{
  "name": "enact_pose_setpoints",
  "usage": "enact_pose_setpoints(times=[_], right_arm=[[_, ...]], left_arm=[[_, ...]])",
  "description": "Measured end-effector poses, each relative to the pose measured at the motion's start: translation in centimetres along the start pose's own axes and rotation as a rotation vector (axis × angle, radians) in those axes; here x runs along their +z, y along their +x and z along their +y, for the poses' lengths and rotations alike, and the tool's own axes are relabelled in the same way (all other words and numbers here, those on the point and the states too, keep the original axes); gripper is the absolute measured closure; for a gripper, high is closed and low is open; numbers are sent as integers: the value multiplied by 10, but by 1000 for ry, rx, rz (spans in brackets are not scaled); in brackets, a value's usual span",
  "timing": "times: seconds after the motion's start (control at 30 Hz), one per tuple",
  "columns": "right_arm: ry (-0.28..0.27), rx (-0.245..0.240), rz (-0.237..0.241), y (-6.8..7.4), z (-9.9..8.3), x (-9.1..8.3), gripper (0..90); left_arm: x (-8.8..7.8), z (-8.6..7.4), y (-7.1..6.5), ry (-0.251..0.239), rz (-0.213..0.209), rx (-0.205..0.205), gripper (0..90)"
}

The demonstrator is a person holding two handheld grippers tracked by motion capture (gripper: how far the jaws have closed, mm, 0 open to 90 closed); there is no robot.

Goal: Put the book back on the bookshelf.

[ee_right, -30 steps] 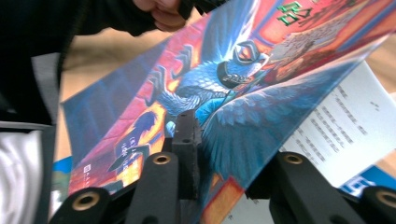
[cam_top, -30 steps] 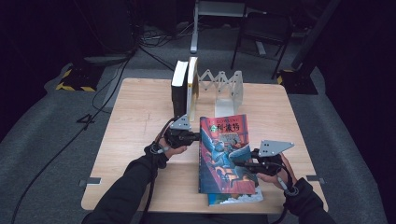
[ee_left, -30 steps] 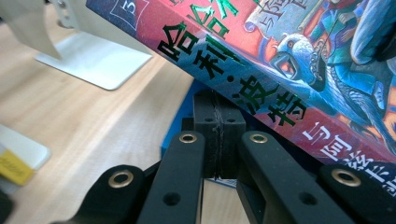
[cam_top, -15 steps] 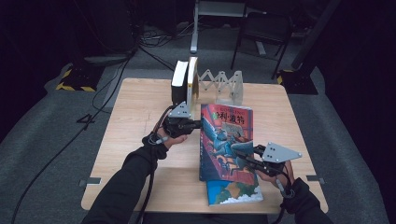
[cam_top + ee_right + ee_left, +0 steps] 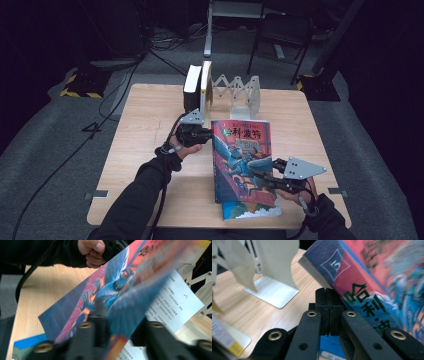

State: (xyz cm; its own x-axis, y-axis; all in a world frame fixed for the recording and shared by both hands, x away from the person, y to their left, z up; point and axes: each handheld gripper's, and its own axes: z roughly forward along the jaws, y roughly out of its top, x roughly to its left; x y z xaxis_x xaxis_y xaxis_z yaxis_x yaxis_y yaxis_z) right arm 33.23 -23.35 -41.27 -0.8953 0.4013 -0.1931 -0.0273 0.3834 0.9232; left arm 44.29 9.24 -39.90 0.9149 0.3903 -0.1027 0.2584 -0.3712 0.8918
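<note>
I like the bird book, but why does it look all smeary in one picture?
In the right gripper view the book is smeared and soft, sitting close to the camera; the left gripper view shows its spine lettering sharp; the high view is evenly lit on the table, dark around.

The book (image 5: pixel 242 157) has a red cover with a blue winged creature and green lettering. The tabletop (image 5: pixel 150 130) is pale wood grain; the folding rack (image 5: pixel 240 92) is cream.
</note>
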Motion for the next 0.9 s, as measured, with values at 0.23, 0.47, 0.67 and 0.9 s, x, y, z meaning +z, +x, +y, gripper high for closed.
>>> enact_pose_setpoints(times=[0.23,0.47,0.67,0.9], right_arm=[[26,67,43,-14,3,3,678],[1,30,0,-10,8,-1,828],[-50,-15,-86,-3,7,-13,860],[-45,-48,-111,9,2,-21,861]], left_arm=[[0,15,-6,14,6,35,899],[-4,30,-5,8,44,51,898],[-9,45,-7,1,50,88,896],[-13,33,-11,-10,82,73,773]])
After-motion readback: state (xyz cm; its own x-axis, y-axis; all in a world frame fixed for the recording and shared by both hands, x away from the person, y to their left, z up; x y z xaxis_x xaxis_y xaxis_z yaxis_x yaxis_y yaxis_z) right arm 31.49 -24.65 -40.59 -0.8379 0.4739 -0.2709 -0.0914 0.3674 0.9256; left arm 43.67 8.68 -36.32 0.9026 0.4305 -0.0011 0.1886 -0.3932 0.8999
